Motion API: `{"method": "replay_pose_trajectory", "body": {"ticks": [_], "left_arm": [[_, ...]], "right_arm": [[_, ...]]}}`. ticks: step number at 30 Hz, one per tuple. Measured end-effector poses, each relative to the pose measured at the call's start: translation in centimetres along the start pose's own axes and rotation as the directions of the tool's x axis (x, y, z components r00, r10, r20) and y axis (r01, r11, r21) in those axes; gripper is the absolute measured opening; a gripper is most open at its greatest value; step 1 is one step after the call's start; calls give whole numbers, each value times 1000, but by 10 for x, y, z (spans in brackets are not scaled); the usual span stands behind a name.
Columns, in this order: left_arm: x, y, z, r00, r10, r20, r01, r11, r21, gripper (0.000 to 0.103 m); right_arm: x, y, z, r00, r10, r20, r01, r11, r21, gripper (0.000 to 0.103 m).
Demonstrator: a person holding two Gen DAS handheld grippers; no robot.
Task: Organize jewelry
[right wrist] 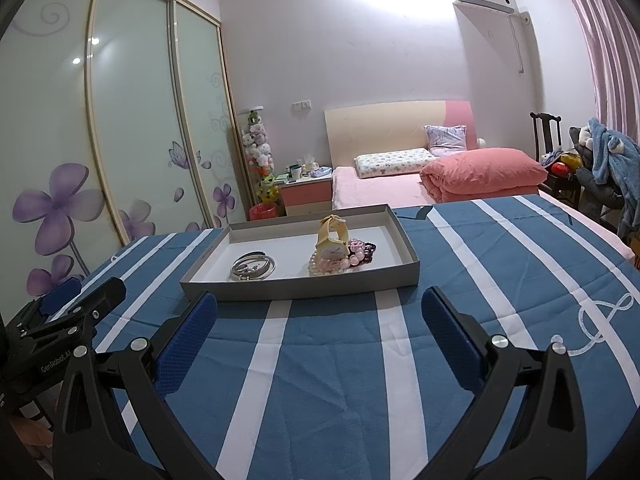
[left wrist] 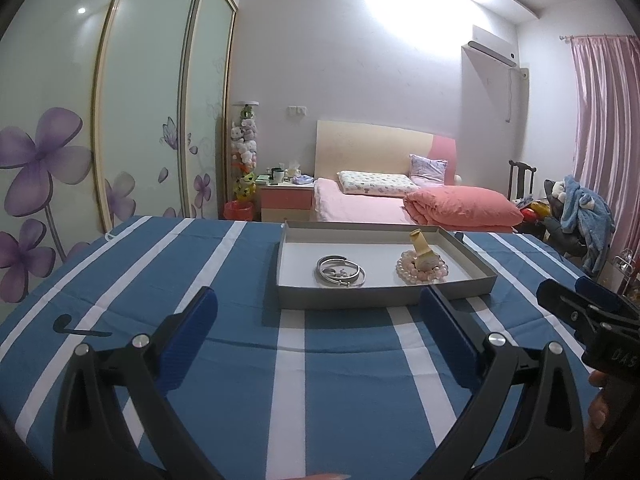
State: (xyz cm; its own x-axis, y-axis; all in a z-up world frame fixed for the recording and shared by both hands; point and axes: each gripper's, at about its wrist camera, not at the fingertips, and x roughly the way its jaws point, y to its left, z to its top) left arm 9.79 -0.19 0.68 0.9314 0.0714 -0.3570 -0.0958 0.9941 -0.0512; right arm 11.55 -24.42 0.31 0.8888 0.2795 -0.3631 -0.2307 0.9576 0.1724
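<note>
both tongs, left gripper (left wrist: 318, 304) and right gripper (right wrist: 320, 308), stood wide open and empty. ahead of them the tray (left wrist: 384, 294) held silver bangles (left wrist: 341, 276), bead bracelets (left wrist: 422, 270) and a watch (right wrist: 332, 242). risk: stacked pieces likely to snag together.

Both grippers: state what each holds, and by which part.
Nothing. The left gripper and right gripper have open jaws short of the tray.

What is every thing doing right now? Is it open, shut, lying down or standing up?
Left gripper: open, holding nothing.
Right gripper: open, holding nothing.
Grey tray: no lid, lying flat on the striped cloth.
Silver bangles: lying flat in the tray.
Yellow watch: standing up on the beads.
Pink bead bracelet: lying in the tray.
</note>
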Motion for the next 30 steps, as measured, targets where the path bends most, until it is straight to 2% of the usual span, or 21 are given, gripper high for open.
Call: {"method": "replay_pose_trajectory", "body": {"ticks": [30], "left_arm": [[2,-1,-2,1000,-2,-7,2,1000,-4,99]], "right_arm": [[1,1,0,1000,0,-3,0,1000,2,101]]}}
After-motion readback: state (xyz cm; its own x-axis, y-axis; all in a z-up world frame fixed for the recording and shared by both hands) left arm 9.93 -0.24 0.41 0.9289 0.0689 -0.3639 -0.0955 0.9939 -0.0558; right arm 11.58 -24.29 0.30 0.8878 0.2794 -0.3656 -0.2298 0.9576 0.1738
